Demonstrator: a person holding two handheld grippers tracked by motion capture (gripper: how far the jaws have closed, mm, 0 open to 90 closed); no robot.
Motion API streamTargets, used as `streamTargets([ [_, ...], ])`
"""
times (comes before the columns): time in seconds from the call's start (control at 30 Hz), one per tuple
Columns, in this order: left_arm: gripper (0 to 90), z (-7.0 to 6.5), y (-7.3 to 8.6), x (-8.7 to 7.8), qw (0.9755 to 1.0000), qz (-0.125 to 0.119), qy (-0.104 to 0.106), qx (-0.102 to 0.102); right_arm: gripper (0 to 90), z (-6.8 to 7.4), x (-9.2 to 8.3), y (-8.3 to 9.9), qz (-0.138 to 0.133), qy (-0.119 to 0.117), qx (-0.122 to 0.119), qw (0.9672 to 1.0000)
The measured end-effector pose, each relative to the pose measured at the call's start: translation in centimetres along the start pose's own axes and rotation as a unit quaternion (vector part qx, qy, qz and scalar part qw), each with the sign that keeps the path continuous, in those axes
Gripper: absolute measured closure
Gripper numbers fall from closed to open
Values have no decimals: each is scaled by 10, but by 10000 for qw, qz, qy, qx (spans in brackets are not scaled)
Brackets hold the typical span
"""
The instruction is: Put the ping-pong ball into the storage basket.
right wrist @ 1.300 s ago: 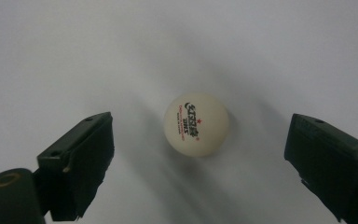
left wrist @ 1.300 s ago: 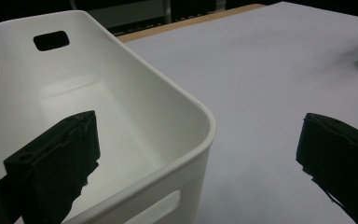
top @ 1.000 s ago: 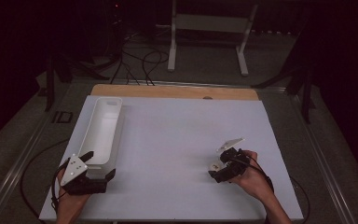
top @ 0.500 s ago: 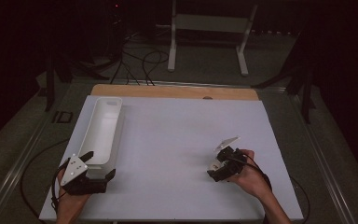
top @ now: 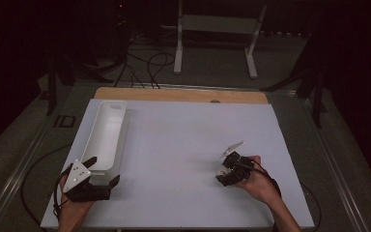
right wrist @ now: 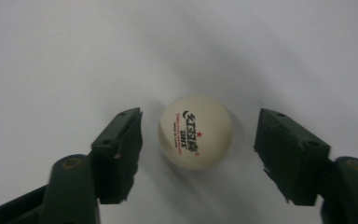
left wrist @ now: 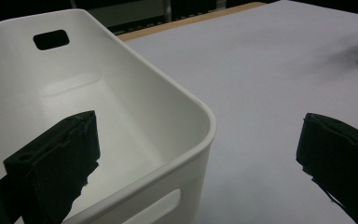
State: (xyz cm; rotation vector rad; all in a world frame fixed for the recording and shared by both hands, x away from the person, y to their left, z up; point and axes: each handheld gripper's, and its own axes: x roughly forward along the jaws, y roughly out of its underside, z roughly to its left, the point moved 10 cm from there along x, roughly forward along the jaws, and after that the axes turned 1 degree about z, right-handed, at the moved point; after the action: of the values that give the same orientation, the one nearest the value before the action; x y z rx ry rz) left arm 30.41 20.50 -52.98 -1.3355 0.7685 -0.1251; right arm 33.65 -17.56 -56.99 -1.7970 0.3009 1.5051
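A white table-tennis ball (right wrist: 195, 132) with red and black print rests on the white table top (top: 174, 140). My right gripper (right wrist: 199, 119) points down over it at the table's right front (top: 221, 168). Its jaws have just been closing with the ball between them, and a gap still shows on each side of the ball. A long white bin (top: 124, 126) lies along the left side. My left gripper (top: 105, 169) stands open astride the bin's near end wall (left wrist: 205, 116), one finger (left wrist: 60, 158) inside and the other finger (left wrist: 340, 158) outside over the table.
A wooden strip (top: 174, 94) runs along the table's far edge. Beyond it stand a white metal frame (top: 212, 24) and cables (top: 145, 63) on the dark floor. The bin holds nothing that I can see.
The right gripper's jaws have narrowed around the ball, and that hand has shifted slightly. The left hand and the bin have stayed put.
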Motion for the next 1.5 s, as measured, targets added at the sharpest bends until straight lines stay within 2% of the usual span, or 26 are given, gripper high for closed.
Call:
streamTargets([
  [0.6,1,0,0,0,10000,-2,-6,-7,499,1,11,5,335,-49,-67,9994],
  [0.83,1,0,0,0,10000,0,-5,1,503,2,9,5,328,-46,-145,9993],
  [1.5,1,0,1,1,10000,5,-7,9,502,2,-4,-5,209,-16,-141,9997],
])
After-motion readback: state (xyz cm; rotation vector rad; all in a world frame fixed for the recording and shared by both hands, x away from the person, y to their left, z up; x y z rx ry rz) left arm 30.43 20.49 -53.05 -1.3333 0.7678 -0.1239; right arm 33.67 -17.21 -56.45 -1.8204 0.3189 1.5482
